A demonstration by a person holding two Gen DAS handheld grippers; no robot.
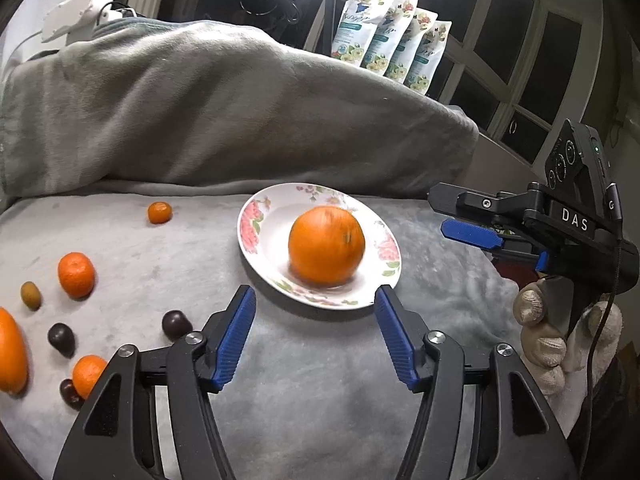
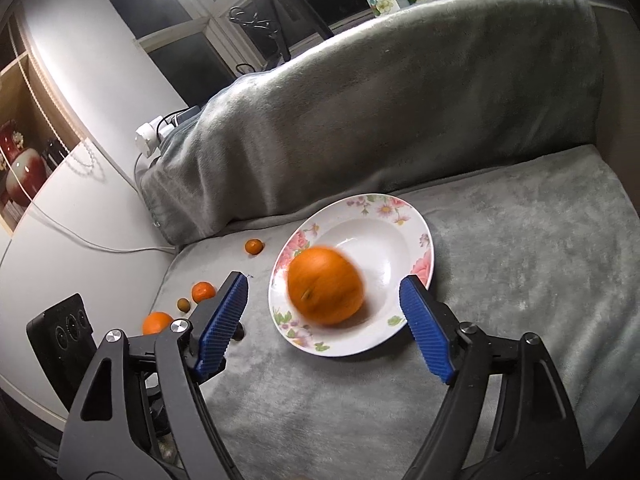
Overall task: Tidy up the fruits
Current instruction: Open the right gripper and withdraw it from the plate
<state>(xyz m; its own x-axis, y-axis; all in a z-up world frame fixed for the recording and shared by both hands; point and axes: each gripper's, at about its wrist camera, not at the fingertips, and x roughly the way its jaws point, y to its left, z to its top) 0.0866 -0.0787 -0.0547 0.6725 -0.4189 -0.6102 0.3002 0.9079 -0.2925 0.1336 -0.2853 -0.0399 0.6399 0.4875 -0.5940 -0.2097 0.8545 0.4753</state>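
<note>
We see large round orange [image 1: 326,251] blurred, lying in white floral ceramic plate [image 1: 256,236] on grey plush blanket [image 1: 320,380] | left hand-held gripper [image 1: 316,302] wide, empty, just short of plate's near rim | right hand-held gripper [image 2: 324,298] wide, empty, flanking plate.
</note>
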